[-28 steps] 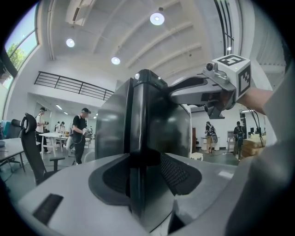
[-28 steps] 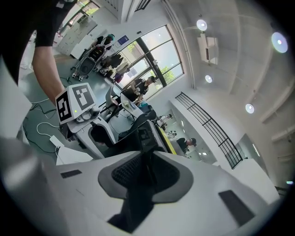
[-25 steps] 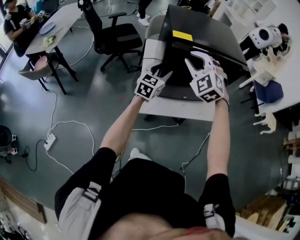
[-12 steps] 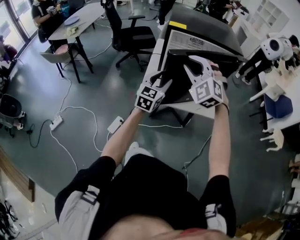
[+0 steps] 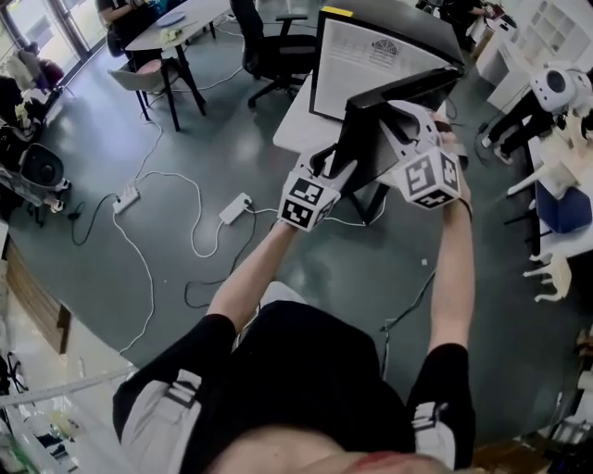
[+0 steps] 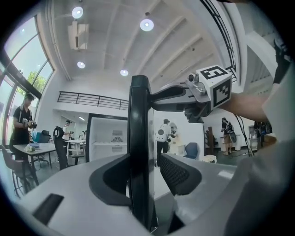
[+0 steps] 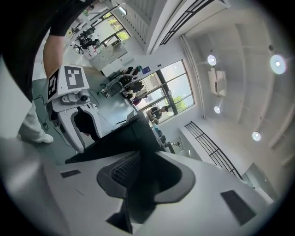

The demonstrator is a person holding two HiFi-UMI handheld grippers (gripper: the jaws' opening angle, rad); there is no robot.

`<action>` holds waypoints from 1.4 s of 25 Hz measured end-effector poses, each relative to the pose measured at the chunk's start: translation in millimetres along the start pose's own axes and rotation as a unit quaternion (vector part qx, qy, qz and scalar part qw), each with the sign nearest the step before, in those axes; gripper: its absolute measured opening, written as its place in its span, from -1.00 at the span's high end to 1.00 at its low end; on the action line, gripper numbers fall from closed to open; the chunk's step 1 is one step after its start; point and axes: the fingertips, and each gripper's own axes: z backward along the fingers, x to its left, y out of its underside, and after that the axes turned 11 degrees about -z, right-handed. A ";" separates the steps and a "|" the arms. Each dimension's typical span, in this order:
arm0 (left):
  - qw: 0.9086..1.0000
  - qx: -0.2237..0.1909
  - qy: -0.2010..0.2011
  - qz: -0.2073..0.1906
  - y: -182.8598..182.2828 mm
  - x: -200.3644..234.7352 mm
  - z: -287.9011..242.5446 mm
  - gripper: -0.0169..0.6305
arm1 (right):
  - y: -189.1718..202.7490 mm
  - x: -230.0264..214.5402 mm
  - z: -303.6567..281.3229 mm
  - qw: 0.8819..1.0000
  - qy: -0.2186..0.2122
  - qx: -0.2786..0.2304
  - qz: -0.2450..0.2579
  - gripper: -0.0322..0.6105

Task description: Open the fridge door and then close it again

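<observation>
Fridge point(image 5: 371, 65), black-cased and white inside, stands open on a white table point(image 5: 295, 125) straight ahead of both grippers, its interior facing the person. Fridge door point(image 5: 378, 139), a dark slab, juts out from the cabinet toward the person. Its long axis runs upright, and its thin free edge points back at the left gripper point(image 5: 335, 163).

In the left gripper view that edge stands as a vertical black bar between the jaws. They are closed on it, one pad to each face.

The right gripper point(image 5: 414, 115) sits just right of the left one and higher, clenched on the top of the same door. In the right gripper view the dark panel fills the gap between its jaws and slants away up and to the left. The left gripper shows beyond it, lower on the door.

Past the left gripper's jaws, left of the door edge, the open cabinet shows a white shelf point(image 6: 110, 144).

Well off to the left of the left gripper, a black office chair point(image 5: 278, 46) stands by the table. Farther left still is a long table point(image 5: 176, 20) with a person seated at it.

On the grey floor point(image 5: 120, 111) below and left of the left gripper, pale cables point(image 5: 185, 231) trail about. A white power strip point(image 5: 236, 208) lies among them.
</observation>
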 end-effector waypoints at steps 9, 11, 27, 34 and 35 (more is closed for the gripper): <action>0.997 -0.026 0.077 0.000 -21.7 -119.4 -3.1 0.38 | 41.0 -3.5 95.3 1.000 -0.004 0.026 0.005 0.68; 0.995 -0.024 0.092 0.001 -24.7 -139.2 -5.9 0.38 | 49.7 -5.1 110.8 0.999 0.007 0.036 -0.007 0.68; 0.988 -0.041 0.137 0.066 -48.7 -170.8 8.6 0.63 | 94.4 4.6 189.9 0.856 0.280 -0.069 -0.428 0.90; 0.991 -0.014 0.112 0.071 -17.9 -167.8 29.0 0.95 | 154.6 66.5 209.9 0.760 0.296 -0.087 -0.573 0.91; 0.991 -0.012 0.106 0.075 -14.8 -166.4 29.9 0.95 | 158.4 71.2 210.7 0.757 0.296 -0.083 -0.577 0.91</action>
